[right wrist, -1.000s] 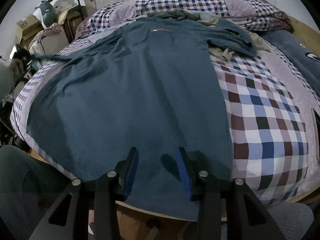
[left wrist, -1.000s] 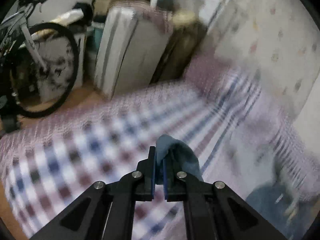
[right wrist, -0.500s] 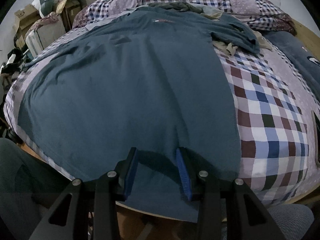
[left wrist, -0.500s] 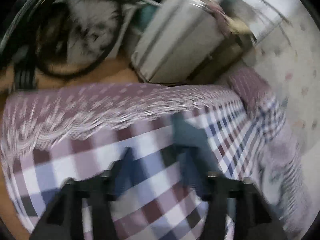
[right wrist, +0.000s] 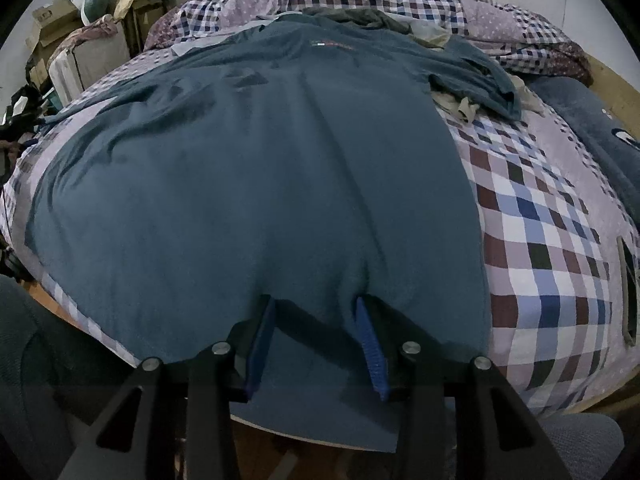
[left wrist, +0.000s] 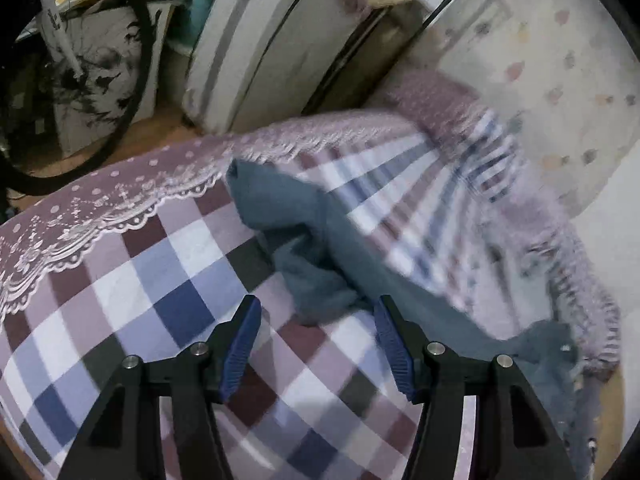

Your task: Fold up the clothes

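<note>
Both claws were spread with nothing held, the left gripper (left wrist: 316,344) above the bunched sleeve (left wrist: 288,236) near the bed (left wrist: 132,280) edge, the right gripper (right wrist: 316,344) over the shirt (right wrist: 260,184) hem, so a sloppy pinch could've dragged the whole shirt crooked.

Left gripper (left wrist: 316,336) and right gripper (right wrist: 316,340) both hold their fingers spread.

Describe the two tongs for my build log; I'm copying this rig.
The left tongs and right tongs look alike: matte black angular frames with triangular cut-outs, four silver round bolt heads each, and two fingers lined with ribbed blue pads. No cables, markings or sleeves show.
</note>
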`<state>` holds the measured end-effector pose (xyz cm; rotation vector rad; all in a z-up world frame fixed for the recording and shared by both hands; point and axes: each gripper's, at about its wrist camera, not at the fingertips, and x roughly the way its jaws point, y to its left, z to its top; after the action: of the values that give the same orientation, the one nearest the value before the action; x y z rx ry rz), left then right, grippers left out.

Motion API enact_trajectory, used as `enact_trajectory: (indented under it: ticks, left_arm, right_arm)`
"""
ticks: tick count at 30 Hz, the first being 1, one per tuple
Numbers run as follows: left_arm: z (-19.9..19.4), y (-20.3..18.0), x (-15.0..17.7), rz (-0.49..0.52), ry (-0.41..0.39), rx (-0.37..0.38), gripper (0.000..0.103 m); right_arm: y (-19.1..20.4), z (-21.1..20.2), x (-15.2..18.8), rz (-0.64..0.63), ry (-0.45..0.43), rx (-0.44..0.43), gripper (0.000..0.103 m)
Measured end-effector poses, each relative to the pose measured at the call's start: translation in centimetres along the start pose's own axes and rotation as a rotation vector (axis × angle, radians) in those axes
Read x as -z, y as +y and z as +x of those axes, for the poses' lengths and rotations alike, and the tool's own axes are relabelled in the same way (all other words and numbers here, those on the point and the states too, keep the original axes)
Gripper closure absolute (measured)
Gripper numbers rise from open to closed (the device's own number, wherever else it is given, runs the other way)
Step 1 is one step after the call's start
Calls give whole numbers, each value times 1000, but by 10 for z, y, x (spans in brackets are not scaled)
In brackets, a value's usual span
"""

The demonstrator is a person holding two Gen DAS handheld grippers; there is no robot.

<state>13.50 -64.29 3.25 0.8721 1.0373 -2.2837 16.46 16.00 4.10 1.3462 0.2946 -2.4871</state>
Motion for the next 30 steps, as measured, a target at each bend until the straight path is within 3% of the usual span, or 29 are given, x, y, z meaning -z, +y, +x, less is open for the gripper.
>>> enact_trajectory:
  ticks: [1, 2, 3, 5, 7, 10, 13, 15, 18, 25, 30]
  left_arm:
    - [4, -4, -3, 4, 11, -3, 46]
    - [8, -7, -6, 7, 23, -6, 78]
    - [11, -11, -10, 12, 35, -4, 101]
    - [4, -21, -19, 56, 19, 62, 102]
    - [-20, -33, -28, 112, -57, 213, 102]
    - [-56, -35, -43, 107, -160, 349, 102]
    - [-74, -22, -54, 47, -193, 364, 102]
    - [-73, -13, -58, -5, -153, 287, 102]
    - [-74, -11, -56, -46, -111, 261, 102]
    - [-91, -75, -60, -11, -94, 272, 102]
    - [-127, -151, -54, 55, -85, 356, 102]
  right_arm:
    - [0, 1, 0, 1, 2, 2, 57]
    - [0, 1, -1, 2, 4, 5, 57]
    - [1, 2, -1, 1, 7, 8, 57]
    - [2, 3, -3, 0, 11, 15, 57]
    - [2, 5, -3, -2, 15, 20, 57]
    - [3, 8, -4, -3, 20, 28, 57]
    - [3, 9, -4, -3, 22, 31, 57]
    - [3, 8, -4, -1, 21, 32, 57]
    - [3, 7, -4, 6, 19, 30, 56]
    - [4, -2, -7, 16, -23, -2, 56]
    - [0, -13, -13, 32, -75, -52, 57]
